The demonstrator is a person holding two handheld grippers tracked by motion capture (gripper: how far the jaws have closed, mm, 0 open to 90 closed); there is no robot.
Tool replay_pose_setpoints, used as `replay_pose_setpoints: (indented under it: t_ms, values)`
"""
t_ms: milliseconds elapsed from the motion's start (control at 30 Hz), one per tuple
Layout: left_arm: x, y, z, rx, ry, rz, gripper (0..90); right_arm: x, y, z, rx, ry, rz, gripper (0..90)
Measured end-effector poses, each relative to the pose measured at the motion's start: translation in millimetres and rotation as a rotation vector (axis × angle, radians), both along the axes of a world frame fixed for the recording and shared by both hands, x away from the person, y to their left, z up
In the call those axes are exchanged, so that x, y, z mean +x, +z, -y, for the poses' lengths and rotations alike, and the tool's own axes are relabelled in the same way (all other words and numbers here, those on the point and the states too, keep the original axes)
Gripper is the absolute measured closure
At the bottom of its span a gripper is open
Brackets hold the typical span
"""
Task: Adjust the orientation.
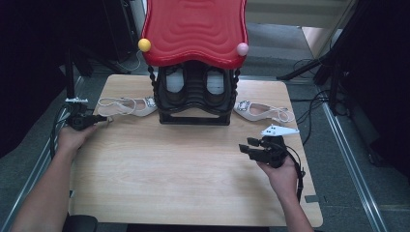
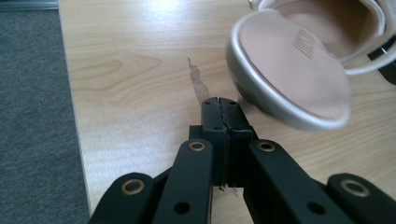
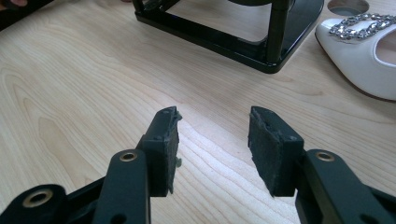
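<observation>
STEP: pick up shoe | left gripper (image 2: 219, 103) clenched, empty; cream slingback shoe (image 2: 299, 70) just ahead-right on bench | right gripper (image 3: 214, 122) released, idle | I open jaws, straddle the sole edge.

A black shoe rack (image 1: 195, 96) with a red wavy top (image 1: 194, 30) stands at the far middle of the wooden worktop (image 1: 169, 169). A white slingback shoe (image 1: 126, 106) lies left of the rack, another white shoe (image 1: 261, 111) right of it. The left gripper (image 1: 102, 117) sits just beside the left shoe's strap. The right gripper (image 1: 247, 145) hovers near the right shoe, pointing left.
</observation>
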State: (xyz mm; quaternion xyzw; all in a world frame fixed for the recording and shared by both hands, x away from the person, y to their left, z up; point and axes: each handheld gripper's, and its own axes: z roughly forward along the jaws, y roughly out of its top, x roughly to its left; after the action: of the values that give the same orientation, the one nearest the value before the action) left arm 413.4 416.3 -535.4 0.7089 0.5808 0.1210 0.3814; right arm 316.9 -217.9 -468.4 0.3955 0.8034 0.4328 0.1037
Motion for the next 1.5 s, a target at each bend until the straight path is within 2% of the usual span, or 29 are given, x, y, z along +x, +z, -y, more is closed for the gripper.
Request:
replay_pose_setpoints:
  t_ms: [67, 233, 333, 467, 700, 900, 967, 1133, 1167, 1367, 1500]
  values:
    - [3.9, 0.1, 1.7, 0.016, -0.003, -0.003, 90.0, 0.1, -0.3, 0.3, 0.002, -0.003, -0.001, 54.2]
    - [4.4, 0.0, 2.3, 0.011, -0.011, -0.015, 90.0, -0.8, 0.3, 2.1, 0.004, -0.010, -0.004, 54.3]
    - [0.9, 0.8, 2.7, 0.007, -0.040, -0.029, 90.0, -0.6, 0.1, 3.1, 0.009, -0.011, -0.001, 54.3]
    - [-6.5, 0.5, 5.9, 0.000, -0.056, -0.029, 90.0, -1.5, 0.5, 3.0, 0.009, -0.011, 0.004, 54.3]
    - [-25.4, -0.2, 14.7, -0.044, -0.064, -0.040, 90.0, -0.9, 1.1, 1.8, 0.012, -0.004, 0.007, 54.2]
    - [-37.2, 4.3, 26.0, -0.030, -0.088, -0.063, 90.0, -0.5, 1.1, -0.7, 0.010, 0.003, 0.008, 54.2]
    - [-41.2, 6.2, 30.3, -0.025, -0.094, -0.058, 90.0, -0.8, 1.5, -1.4, 0.010, 0.006, 0.011, 54.2]
    - [-50.2, 11.0, 37.4, -0.045, -0.080, -0.078, 90.0, -1.1, 2.3, -1.3, 0.014, 0.005, 0.011, 54.0]
    - [-52.5, 11.5, 38.9, -0.047, -0.071, -0.070, 90.0, -1.0, 2.3, -1.1, 0.017, 0.007, 0.012, 53.9]
    - [-62.0, 14.8, 49.0, -0.049, -0.094, -0.070, 89.6, 0.0, 2.2, 0.6, 0.016, 0.004, 0.014, 53.1]
    - [-65.5, 16.2, 54.1, -0.073, -0.069, -0.087, 88.8, -0.6, 3.1, 1.6, 0.021, 0.001, 0.016, 52.9]
